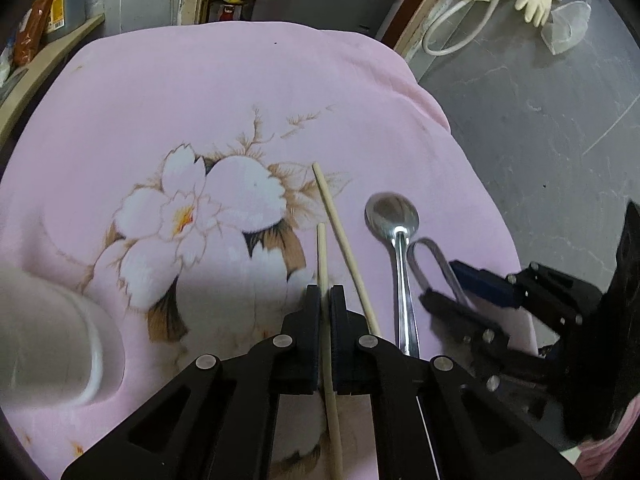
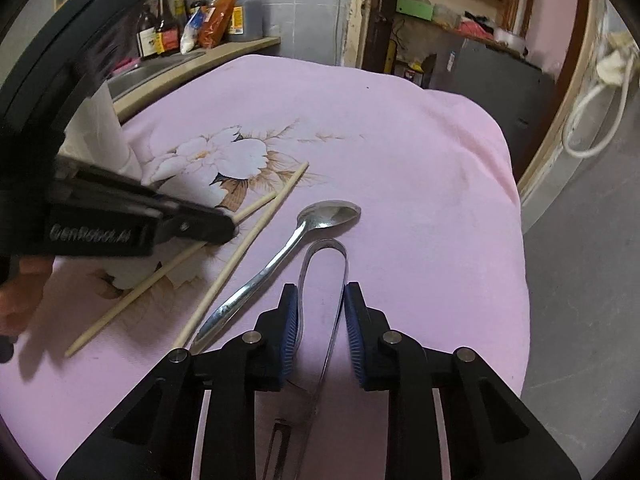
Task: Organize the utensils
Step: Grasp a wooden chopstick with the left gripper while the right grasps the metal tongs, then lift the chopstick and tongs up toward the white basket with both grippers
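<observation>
Left tool: While its two black fingers are pressed together on one chopstick (image 1: 322, 256), the left tool (image 1: 325, 300) holds it lengthwise along its own axis, the tip running out ahead; the hold looks meant to carry the stick without letting it roll.
Right tool: the right tool (image 2: 321, 312) stands spread, its blue pads on either side of the metal tongs (image 2: 325, 264). The left pad seems to touch one arm of the tongs, the right pad sits just beside the other. My reading is a grasp being set up, not yet made.
Task things: the second chopstick (image 1: 344, 240) lies just right of the left tool's tip. The spoon (image 1: 394, 216) lies between that stick and the tongs, bowl pointing away from both tools. All rest on the pink flowered cloth (image 1: 240, 92) over the counter.
Surroundings: a white cup (image 1: 60, 344) sits close to the left tool's left side, blurred, its opening hard to read; likely the holder for the utensils. Bottles (image 2: 192, 16) stand far ahead-left of the right tool.
In the way: the spoon's handle (image 2: 240, 300) lies near the right tool's left finger and could be nudged when it closes. The two tools work close together.
</observation>
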`<state>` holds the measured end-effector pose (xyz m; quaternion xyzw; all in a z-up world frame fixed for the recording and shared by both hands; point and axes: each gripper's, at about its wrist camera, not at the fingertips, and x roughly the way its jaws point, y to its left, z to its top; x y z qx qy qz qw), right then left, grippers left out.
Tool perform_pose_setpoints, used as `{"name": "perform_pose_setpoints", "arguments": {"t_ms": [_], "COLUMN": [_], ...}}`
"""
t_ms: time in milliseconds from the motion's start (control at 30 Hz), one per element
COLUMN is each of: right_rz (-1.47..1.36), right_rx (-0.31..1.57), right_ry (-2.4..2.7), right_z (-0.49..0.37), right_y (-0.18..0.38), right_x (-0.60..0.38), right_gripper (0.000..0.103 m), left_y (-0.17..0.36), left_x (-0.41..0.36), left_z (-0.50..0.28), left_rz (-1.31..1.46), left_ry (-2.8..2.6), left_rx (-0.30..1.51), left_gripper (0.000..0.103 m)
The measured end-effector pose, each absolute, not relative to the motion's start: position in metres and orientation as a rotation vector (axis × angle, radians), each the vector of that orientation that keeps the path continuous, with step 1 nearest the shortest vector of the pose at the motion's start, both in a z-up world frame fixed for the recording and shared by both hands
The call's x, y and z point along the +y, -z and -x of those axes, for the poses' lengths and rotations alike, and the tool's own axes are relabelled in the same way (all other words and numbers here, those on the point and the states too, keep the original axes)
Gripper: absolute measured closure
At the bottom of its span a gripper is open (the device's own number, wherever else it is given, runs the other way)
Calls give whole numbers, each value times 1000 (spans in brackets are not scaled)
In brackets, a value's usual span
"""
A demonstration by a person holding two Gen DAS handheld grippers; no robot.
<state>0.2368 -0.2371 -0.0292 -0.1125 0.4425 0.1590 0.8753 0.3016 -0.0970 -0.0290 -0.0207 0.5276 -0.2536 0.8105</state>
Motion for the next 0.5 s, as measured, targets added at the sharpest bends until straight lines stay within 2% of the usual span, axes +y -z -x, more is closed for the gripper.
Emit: {"name": "perform_pose_setpoints", "arguments": {"t_ms": [133, 233, 500], "right_rz": [149, 99, 60], "right_rx": [901, 845, 517], "right_ry": [-350, -349, -337], "right_z": [-229, -219, -174], "right_y": [25, 22, -9], "right_x": [-247, -252, -257], "right_gripper": [82, 82, 82], "left_y": [25, 16, -18], "left_x": [-90, -77, -62], "left_z": [-285, -267, -218], "left_rz": [54, 95, 111], "left_ry": [535, 548, 561], "left_rx": [1080, 971, 629], "left_gripper": [101, 101, 101]}}
